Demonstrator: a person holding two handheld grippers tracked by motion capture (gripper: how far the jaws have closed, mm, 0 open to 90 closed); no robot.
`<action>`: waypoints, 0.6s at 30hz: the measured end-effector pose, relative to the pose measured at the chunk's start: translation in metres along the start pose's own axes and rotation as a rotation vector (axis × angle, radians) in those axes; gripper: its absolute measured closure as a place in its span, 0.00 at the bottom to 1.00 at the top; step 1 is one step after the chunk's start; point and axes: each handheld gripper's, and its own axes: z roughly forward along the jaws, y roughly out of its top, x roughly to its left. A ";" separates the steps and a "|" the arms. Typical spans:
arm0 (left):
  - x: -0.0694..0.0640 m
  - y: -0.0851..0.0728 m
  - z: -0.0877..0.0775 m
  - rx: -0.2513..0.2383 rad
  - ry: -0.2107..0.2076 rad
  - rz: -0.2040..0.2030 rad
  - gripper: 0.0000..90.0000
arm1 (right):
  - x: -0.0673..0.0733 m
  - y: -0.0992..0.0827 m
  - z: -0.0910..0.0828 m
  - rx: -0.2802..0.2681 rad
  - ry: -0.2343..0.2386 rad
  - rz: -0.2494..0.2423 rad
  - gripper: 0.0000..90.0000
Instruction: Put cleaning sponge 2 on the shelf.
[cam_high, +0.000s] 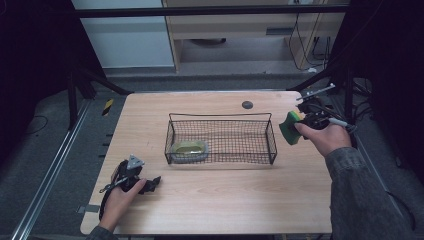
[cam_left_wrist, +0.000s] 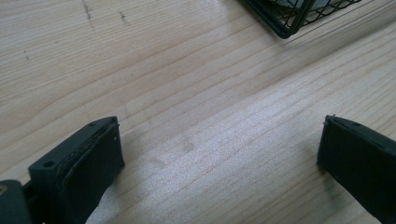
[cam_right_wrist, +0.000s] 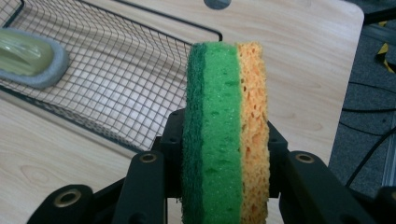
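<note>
Sponge (cam_right_wrist: 224, 135) clamped in right gripper (cam_high: 296, 126), held up near the table's right edge.
Green/orange sponge stands on edge betw. the jaws, just beside the wire basket's (cam_high: 271, 131) right end, clear of the table (cam_high: 225, 200). Basket sits mid-table w/ a second, grey-rimmed sponge (cam_high: 188, 150) in its left end. Left gripper (cam_high: 150, 184) rests near the front-left corner, jaws spread wide over bare wood, nothing betw. them.
</note>
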 end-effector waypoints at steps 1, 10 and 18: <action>0.000 0.000 0.000 0.001 0.000 0.000 0.00 | 0.000 0.003 0.000 -0.002 0.000 0.000 0.71; 0.000 0.000 0.000 -0.001 -0.001 0.000 0.00 | 0.008 0.026 0.002 -0.036 0.000 -0.020 0.71; 0.000 0.000 0.000 -0.003 -0.001 0.000 0.00 | 0.017 0.033 0.016 -0.052 0.015 -0.039 0.71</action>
